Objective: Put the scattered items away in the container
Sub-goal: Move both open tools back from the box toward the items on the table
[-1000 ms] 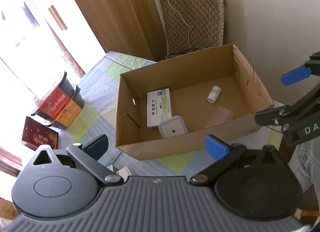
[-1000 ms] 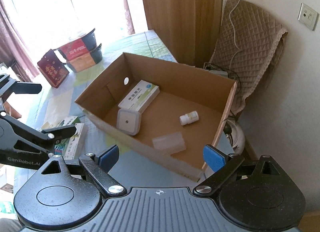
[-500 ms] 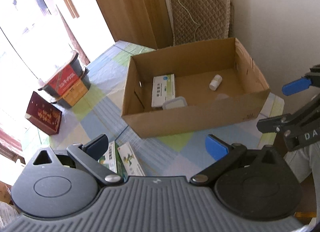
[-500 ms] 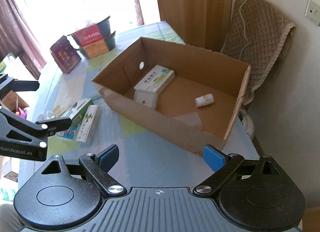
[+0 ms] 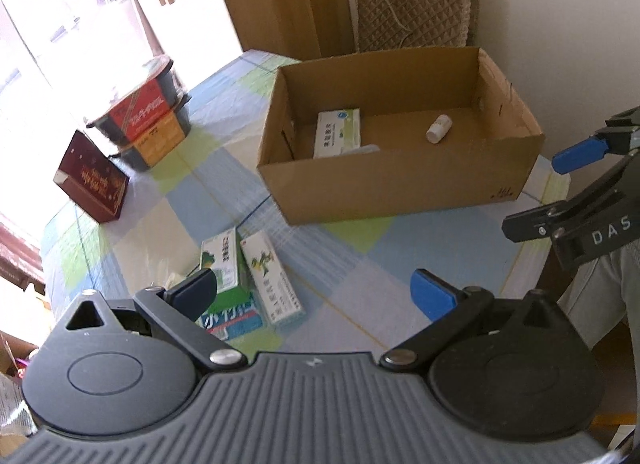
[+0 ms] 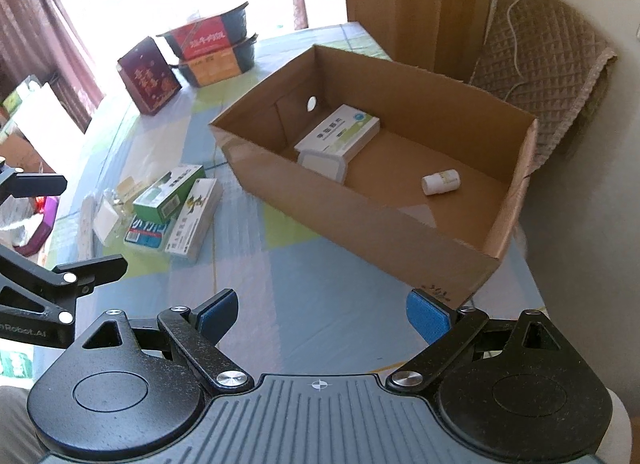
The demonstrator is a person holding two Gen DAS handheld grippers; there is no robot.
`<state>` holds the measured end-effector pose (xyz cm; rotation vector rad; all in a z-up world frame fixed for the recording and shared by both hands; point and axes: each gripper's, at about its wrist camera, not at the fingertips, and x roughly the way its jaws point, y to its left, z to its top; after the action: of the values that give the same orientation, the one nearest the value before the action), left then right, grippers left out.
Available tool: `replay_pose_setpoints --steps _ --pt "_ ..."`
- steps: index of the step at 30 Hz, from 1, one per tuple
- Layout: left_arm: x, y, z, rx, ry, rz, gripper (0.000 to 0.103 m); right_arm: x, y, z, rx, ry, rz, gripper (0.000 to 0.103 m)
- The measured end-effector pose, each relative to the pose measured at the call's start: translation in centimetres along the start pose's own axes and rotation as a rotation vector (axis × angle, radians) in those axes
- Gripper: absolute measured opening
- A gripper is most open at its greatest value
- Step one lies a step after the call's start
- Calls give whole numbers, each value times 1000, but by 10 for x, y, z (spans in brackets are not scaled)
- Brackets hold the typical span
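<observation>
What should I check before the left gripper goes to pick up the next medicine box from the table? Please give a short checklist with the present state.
1. Left gripper open and holding nothing: ok.
2. Right gripper open and holding nothing: ok.
3. Green and white medicine boxes on the checked tablecloth, outside the brown cardboard box: ok, in view.
4. Boxes separated for a clean grasp: not ok, they touch and overlap.
5. Free floor space in the cardboard box: ok, beside the small white bottle.
6. What the clear wrapper beside the boxes holds: cannot tell.
</observation>
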<state>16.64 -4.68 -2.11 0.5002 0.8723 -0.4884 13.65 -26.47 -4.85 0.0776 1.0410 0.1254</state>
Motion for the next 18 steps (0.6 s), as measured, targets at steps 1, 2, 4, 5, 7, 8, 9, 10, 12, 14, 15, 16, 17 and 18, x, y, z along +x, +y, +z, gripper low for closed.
replay_pose_setpoints --steps 1,2,4,5,7,8,9,10,12,14,15,16,17,18 --pt "1 3 -5 -9 5 5 102 3 2 -1 -7 5 1 96" --pt "1 6 -10 -19 10 10 102 7 5 -2 -17 14 4 96" --pt "2 11 -20 -37 21 19 102 15 11 -5 -37 32 10 96" --pt "3 14 -25 -47 26 24 102 20 14 -6 -49 46 14 96" --pt "4 20 -35 -65 36 33 102 29 19 -8 -70 68 22 96" --pt "4 22 -40 -74 42 38 102 35 22 -9 -75 79 27 96" --pt "5 25 -45 -84 47 43 102 40 24 -9 -80 90 32 96" --pt "6 28 -50 -93 52 48 102 46 26 -10 -85 100 38 96" --pt "8 37 -63 -119 70 70 102 59 31 -10 -92 123 50 96" --pt "10 49 -77 -146 94 102 102 70 35 -11 -101 133 58 96" --pt "12 55 -84 -161 104 116 102 76 38 -10 -108 138 59 96" --pt "13 63 -91 -184 116 132 102 82 41 -10 -114 143 61 96" --pt "15 71 -98 -207 125 147 102 88 43 -9 -117 145 64 96" --pt "16 79 -104 -229 134 163 102 94 46 -8 -121 147 68 96"
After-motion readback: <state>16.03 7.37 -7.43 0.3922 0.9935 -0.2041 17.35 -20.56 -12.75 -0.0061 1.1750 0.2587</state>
